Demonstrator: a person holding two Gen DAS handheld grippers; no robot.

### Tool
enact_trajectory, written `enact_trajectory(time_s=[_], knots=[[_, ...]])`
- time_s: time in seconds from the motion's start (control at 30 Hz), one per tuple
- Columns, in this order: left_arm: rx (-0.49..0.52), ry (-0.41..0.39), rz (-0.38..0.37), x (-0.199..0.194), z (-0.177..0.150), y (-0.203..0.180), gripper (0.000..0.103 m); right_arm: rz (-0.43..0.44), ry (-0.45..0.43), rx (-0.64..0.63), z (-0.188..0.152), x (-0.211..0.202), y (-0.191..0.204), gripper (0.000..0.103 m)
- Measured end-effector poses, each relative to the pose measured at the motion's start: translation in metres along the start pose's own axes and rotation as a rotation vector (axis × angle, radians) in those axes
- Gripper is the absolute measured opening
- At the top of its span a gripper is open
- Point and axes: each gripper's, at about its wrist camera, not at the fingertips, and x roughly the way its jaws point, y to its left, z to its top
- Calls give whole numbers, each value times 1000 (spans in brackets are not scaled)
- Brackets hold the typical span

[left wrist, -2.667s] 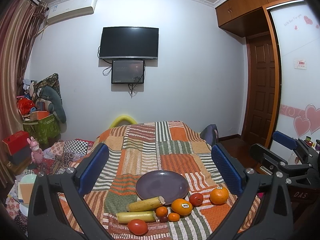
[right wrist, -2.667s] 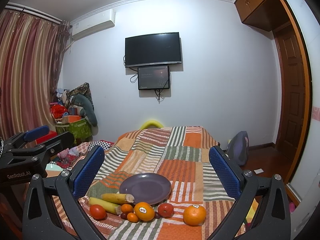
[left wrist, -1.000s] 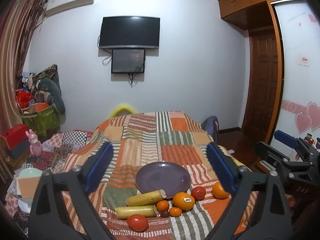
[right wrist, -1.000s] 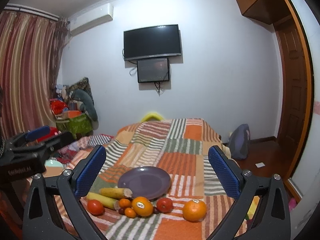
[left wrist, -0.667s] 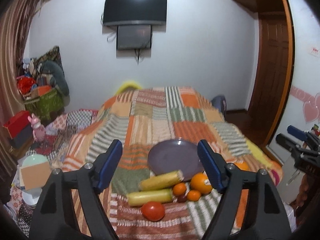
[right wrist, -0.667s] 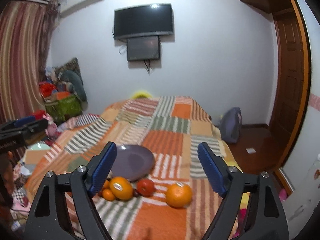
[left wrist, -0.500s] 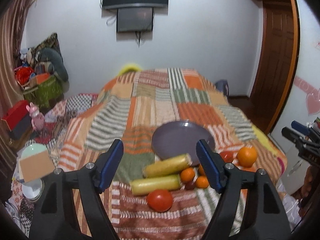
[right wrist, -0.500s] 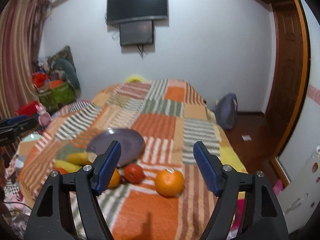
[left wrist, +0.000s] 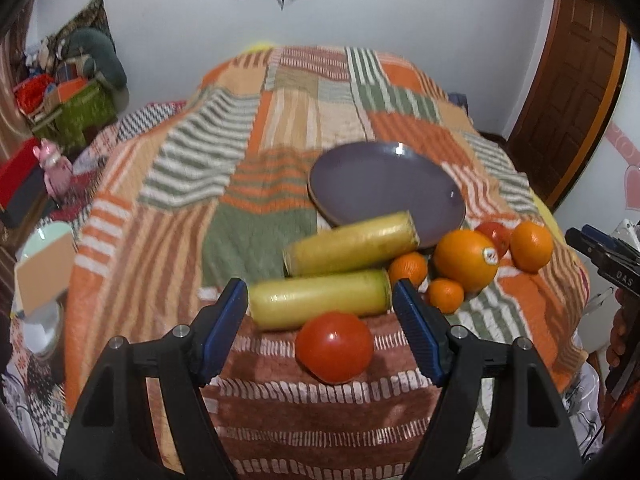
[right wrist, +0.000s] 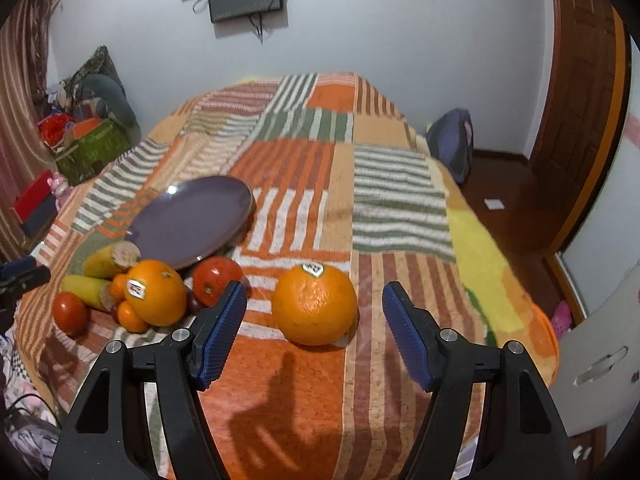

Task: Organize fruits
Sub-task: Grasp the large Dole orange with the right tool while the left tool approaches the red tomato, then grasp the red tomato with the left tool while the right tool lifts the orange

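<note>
A purple plate (left wrist: 384,182) lies empty on the striped blanket; it also shows in the right wrist view (right wrist: 192,220). Fruits lie in front of it. My left gripper (left wrist: 320,304) is open, its blue fingers either side of a red tomato (left wrist: 334,346) and a wrapped corn cob (left wrist: 320,298). A second corn cob (left wrist: 352,242), small tangerines (left wrist: 408,268) and a stickered orange (left wrist: 466,260) lie beyond. My right gripper (right wrist: 314,306) is open around a big orange (right wrist: 314,306) that rests on the blanket. Another tomato (right wrist: 216,274) lies to its left.
The bed's patchwork blanket (right wrist: 400,200) drops off at the right to a wooden floor with a blue backpack (right wrist: 450,144). Boxes and clutter (left wrist: 60,104) stand left of the bed. A brown door (left wrist: 576,80) is at the right.
Both grippers have moved forward and down toward the fruits. The left one now brackets the tomato and corn, the right one brackets the big orange. Both jaws narrowed slightly but stay open.
</note>
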Motion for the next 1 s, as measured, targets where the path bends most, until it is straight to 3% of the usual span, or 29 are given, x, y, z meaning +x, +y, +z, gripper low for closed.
enact_trajectory(time_s=[0.23,0.5,0.7,0.83,1.0], knots=[[-5,70,-19,22,-12,-3,75,43,105,57,-5,33,-9,68],[-10,133,-36,41,-20,-5,75,31,145,35,-5,54,-1,69],[10,132,-18,43,-21,-8,73,52,179,91,-8,67,-6,69],[12,147,-23,46,-22,-7,53,29,183,72,-9,70,-2,68],[-11,155,-45,46,-21,0,52,27,176,69,-9,68,-3,66]])
